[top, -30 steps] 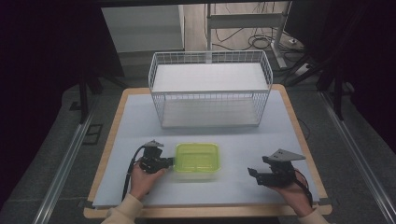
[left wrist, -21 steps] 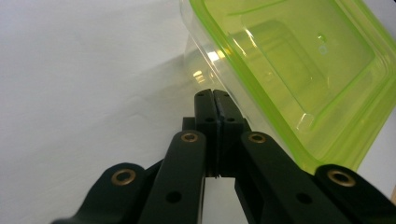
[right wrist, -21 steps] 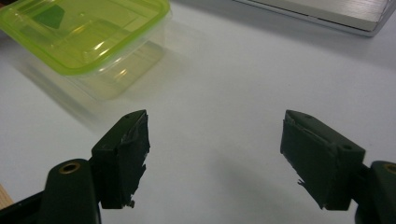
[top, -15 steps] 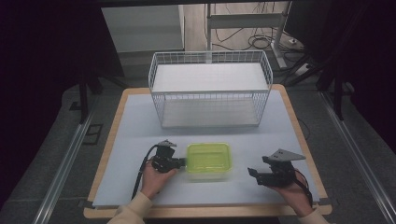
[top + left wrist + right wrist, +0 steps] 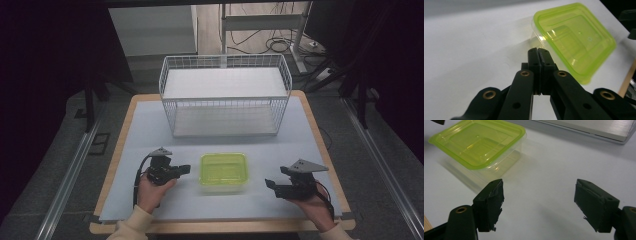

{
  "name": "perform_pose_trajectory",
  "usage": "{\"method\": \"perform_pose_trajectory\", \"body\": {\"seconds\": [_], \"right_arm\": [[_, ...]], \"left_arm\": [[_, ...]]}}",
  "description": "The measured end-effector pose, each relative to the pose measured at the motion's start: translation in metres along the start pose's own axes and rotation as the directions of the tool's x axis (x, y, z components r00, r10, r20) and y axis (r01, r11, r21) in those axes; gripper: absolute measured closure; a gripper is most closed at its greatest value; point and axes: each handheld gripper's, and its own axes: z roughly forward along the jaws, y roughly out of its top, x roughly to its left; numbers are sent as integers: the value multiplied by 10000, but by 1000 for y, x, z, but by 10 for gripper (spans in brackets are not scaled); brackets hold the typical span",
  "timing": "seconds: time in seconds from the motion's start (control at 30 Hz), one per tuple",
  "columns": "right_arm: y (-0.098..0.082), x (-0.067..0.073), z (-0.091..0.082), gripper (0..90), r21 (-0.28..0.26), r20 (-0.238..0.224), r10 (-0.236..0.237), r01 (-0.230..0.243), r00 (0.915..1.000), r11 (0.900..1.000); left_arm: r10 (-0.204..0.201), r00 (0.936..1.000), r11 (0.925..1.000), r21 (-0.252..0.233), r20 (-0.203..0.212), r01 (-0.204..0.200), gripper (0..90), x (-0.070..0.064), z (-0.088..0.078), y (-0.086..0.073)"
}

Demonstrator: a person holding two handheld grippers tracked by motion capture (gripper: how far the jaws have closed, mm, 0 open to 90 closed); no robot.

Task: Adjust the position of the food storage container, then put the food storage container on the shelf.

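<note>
One clear plastic food container with a lime-green snap-on lid sits on the pale blue-grey mat that covers the wooden table, and every place below is given from that container. It stands flat, lid on, on the person's side of the mat's middle.

One white wire basket, rectangular and open-topped, stands on the mat beyond the container, well apart from it, with its long side facing the person.

There are two grippers, one in each of the person's two hands. The left gripper lies just beside the container's left edge, its tips pointing at it; in the left gripper view its two black jaws are pressed flat together with nothing between them, and the container's near corner sits just past the tips. Whether the tips touch the container cannot be told.

The right gripper rests to the right of the container, apart from it, pointing toward it. In the right gripper view its two jaws stand wide apart with only bare mat between them, and the container lies ahead and to the left.
</note>
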Motion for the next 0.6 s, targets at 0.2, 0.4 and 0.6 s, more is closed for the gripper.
{"method": "perform_pose_trajectory", "body": {"seconds": [0.2,0.4,0.6], "right_arm": [[2,1,1,231,-200,-316,89,-96,9995,9998],[3,1,0,226,-408,-711,71,-100,9974,9991],[7,-3,1,273,-305,-1370,746,-795,9878,9964]], "left_arm": [[-118,9989,9987,-484,450,140,655,-3,-18,-3],[-542,9929,9977,-354,1059,582,471,-4,-22,-2],[-950,9823,9944,-297,1613,1011,410,-3,-25,0]]}}
